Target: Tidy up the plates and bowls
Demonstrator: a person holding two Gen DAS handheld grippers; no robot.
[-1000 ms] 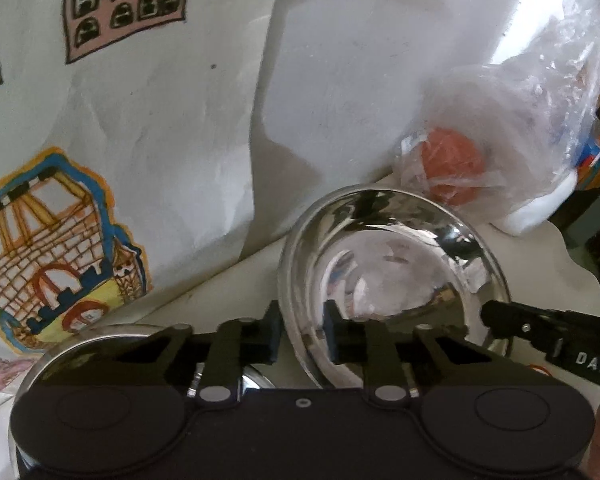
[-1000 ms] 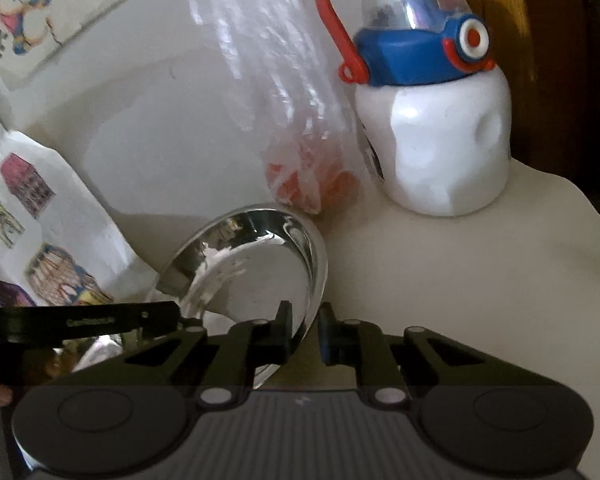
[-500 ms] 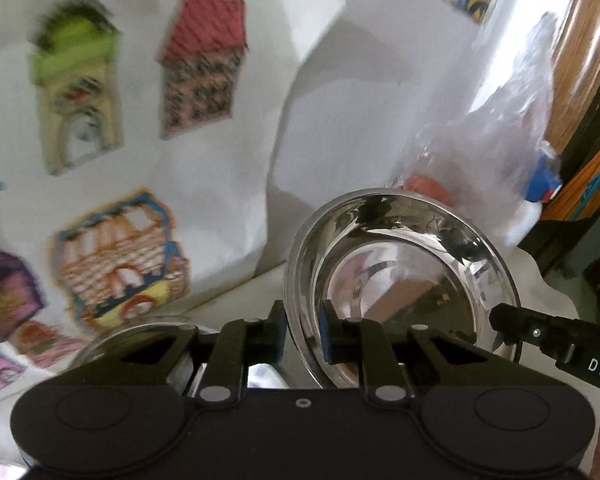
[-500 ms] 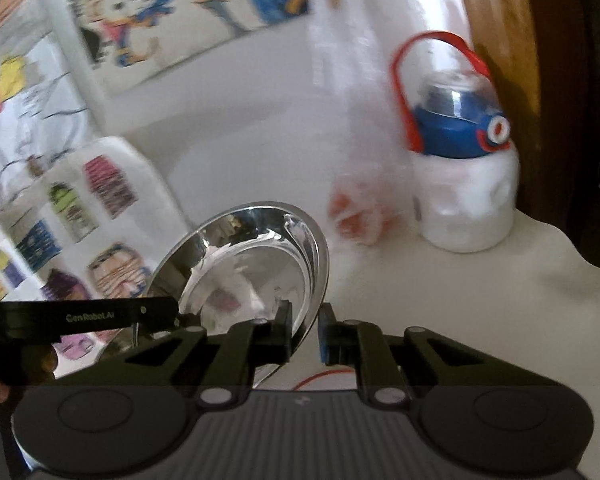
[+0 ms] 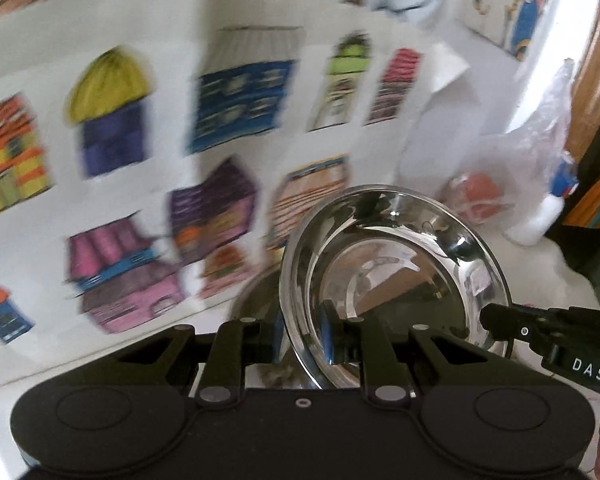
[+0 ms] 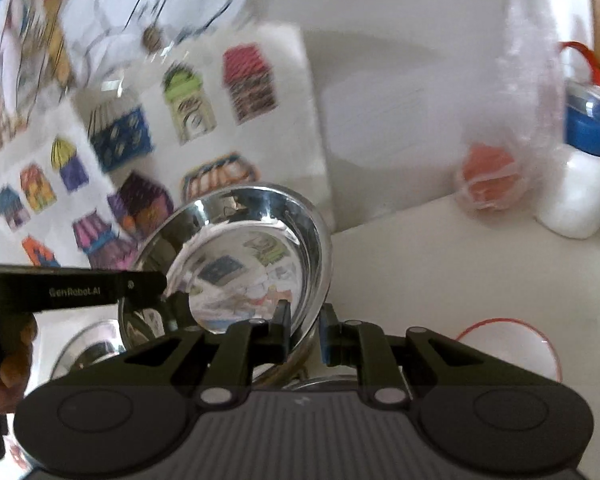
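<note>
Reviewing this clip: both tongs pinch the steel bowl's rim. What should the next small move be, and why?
Probably carry the steel bowl level toward the steel dish below and lower it there, both grips kept. The left tongs and right tongs clamp opposite rim edges with the bowl tilted, off the table.

On my feeds: steel bowl [image 5: 396,264], mirror-silver, reflecting coloured shapes. Both grippers, left gripper [image 5: 302,338] and right gripper [image 6: 305,332], matte black, blue pads. Paper sheet [image 5: 180,152], white, printed with little houses in yellow, purple, blue, pink, orange and green. Plastic bag [image 6: 528,112], clear, with something orange-red inside. Bottle [image 6: 580,196], white body, blue cap, red handle. White dish [image 6: 512,344], thin red rim.
</note>
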